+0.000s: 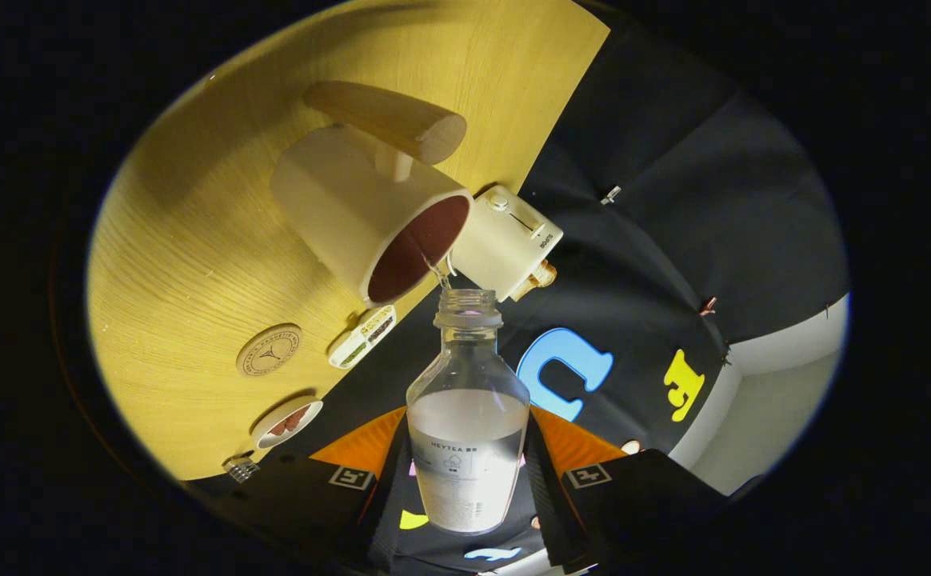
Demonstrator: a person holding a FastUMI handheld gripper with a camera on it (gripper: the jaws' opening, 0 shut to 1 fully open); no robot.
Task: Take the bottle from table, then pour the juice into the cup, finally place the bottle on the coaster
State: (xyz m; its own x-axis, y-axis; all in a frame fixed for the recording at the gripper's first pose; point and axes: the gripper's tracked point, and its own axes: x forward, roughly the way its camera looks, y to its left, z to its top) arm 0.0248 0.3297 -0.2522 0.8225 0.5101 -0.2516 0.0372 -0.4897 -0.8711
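A clear bottle [468, 376], uncapped and part full of cloudy pale juice, is clamped between the two fingers of my gripper [469, 452], which is shut on its lower body. The whole view is tilted, with the bottle's open mouth [467, 302] right at the rim of a cream cup [345, 208]. The cup has a wooden handle and a dark brown inside. A thin stream of liquid runs from the mouth to the cup's rim. A round wooden coaster [269, 350] lies flat on the wooden table [193, 240], beside the cup and apart from it.
A cream box-shaped device [509, 240] with a knob stands against the cup at the table's edge. A small white tray [363, 336], a small round dish [288, 422] and a tiny clear object [240, 468] sit along that same edge, near the coaster.
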